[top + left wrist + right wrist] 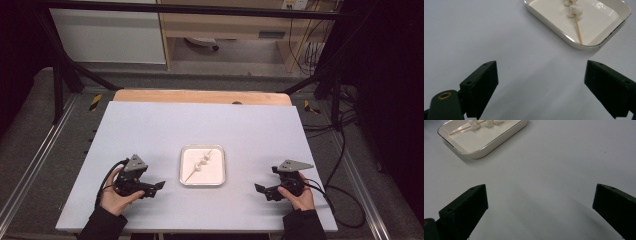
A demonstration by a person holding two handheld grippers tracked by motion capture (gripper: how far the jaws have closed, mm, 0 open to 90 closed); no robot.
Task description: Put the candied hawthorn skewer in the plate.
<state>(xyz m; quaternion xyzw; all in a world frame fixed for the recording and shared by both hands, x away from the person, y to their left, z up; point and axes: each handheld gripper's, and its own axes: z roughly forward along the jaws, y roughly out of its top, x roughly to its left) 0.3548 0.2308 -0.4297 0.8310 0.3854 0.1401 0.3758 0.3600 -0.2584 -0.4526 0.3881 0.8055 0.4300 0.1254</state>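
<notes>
Skewer (200,166) lies in white tray (217,179); left gripper (159,185) released, beside tray; right gripper (258,188) released, opposite side.

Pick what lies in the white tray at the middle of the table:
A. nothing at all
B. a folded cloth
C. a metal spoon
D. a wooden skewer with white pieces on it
D: the high view shows a thin wooden skewer lying diagonally in the tray, and the left gripper view shows lumpy white pieces threaded on it.
</notes>
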